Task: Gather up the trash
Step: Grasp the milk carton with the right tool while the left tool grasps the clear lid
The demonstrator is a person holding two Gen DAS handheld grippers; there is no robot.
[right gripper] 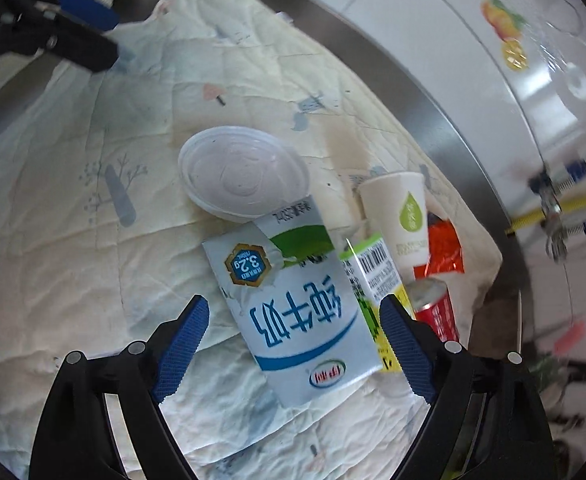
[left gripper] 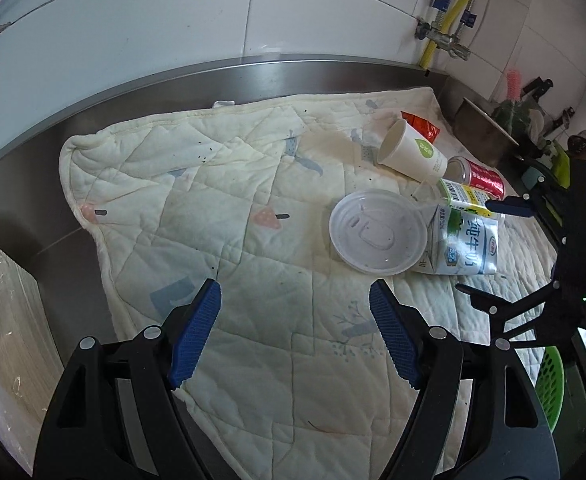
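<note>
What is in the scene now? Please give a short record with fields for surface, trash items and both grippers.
surface: quilted cloth on a steel counter
trash: milk carton, plastic lid, paper cup, green-yellow carton, red can, orange-red wrapper
left gripper: open, above bare cloth, holds nothing
right gripper: open, fingers on either side of the milk carton, not closed on it

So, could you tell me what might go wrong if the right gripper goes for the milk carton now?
The right gripper is open around the milk carton, but the green-and-yellow box lies tight against it, so the jaws may catch both. The plastic lid sits against the carton's far end and could get dragged. The red can lies on its side nearby and might roll if bumped.
</note>
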